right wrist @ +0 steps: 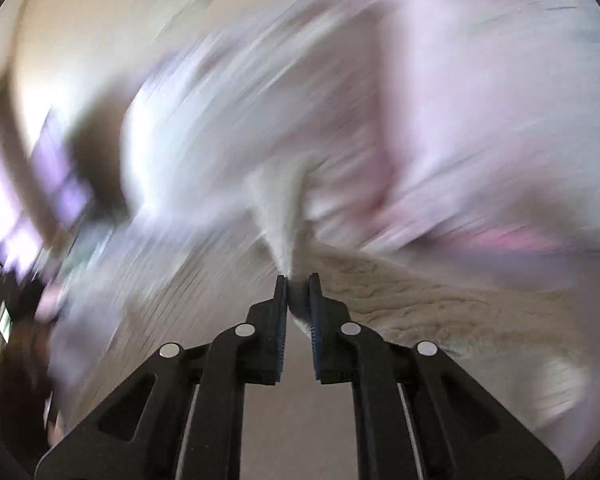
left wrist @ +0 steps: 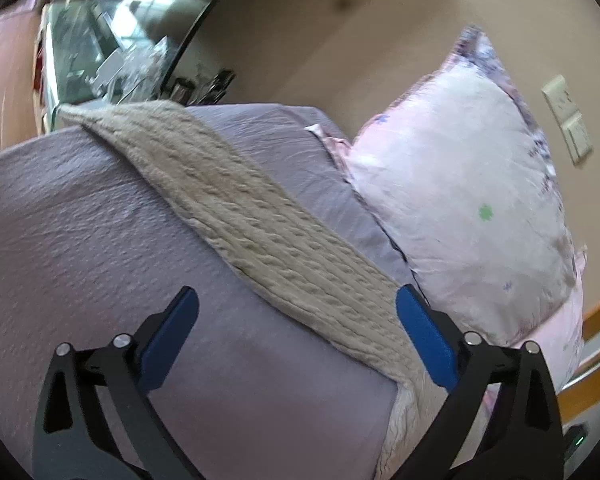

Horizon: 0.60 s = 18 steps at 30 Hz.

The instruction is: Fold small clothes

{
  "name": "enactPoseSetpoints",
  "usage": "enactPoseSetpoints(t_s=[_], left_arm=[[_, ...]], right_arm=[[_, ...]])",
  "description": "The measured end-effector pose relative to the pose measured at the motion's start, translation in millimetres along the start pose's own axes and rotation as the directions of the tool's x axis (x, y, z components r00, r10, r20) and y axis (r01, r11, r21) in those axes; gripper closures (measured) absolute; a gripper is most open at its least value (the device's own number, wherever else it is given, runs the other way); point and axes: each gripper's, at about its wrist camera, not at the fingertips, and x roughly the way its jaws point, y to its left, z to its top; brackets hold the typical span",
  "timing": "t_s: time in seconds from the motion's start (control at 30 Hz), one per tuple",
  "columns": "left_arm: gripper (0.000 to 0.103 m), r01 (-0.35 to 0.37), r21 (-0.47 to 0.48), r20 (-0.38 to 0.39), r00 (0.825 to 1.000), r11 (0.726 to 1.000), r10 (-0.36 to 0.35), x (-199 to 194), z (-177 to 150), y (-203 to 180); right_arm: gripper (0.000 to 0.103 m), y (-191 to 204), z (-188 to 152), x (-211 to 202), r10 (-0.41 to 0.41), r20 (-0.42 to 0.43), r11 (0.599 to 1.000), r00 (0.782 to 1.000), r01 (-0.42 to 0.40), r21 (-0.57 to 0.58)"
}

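A beige cable-knit garment (left wrist: 256,220) lies in a long diagonal strip across the lilac bedspread (left wrist: 80,232). My left gripper (left wrist: 296,304) is open, its blue-padded fingers on either side of the garment's near end, just above it, holding nothing. In the right wrist view, heavily blurred by motion, my right gripper (right wrist: 298,280) is shut on a pinched edge of the same beige knit (right wrist: 412,304), which rises in a fold from between the fingertips.
A pale pink pillow (left wrist: 460,208) with small flower prints stands against the beige wall at the right. A wall socket plate (left wrist: 568,116) is beyond it. A wooden bed frame edge (left wrist: 596,368) shows at lower right. A cluttered glass surface (left wrist: 100,48) lies far left.
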Motion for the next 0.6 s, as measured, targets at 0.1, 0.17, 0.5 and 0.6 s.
enactPoseSetpoints(t_s=[0.1,0.17,0.5,0.6], left_arm=[[0.017,-0.001,-0.072,-0.011,1.000,0.997,0.000,7.5,9.3,13.4],[0.020,0.001,-0.098,0.000,1.000,0.995,-0.001,10.0,16.6,19.5],[0.071,-0.033,-0.246,0.054,0.997,0.969,0.048,31.2,64.8,52.8],[0.096,-0.109,-0.236,0.035,0.992,0.966,0.120,33.1,73.5,45.6]], right_arm=[[0.069,27.2,-10.3,18.3,0.037,-0.041,0.997,0.998,-0.039,-0.060],[0.039,21.4,-9.7,3.3,-0.004,0.034,0.998,0.999,0.006,-0.061],[0.032,-40.3,-49.8,-68.5,-0.093,0.120,0.990,0.988,0.079,0.119],[0.032,-54.4,-59.9,-80.1,-0.090,0.128,0.985,0.988,0.069,0.160]])
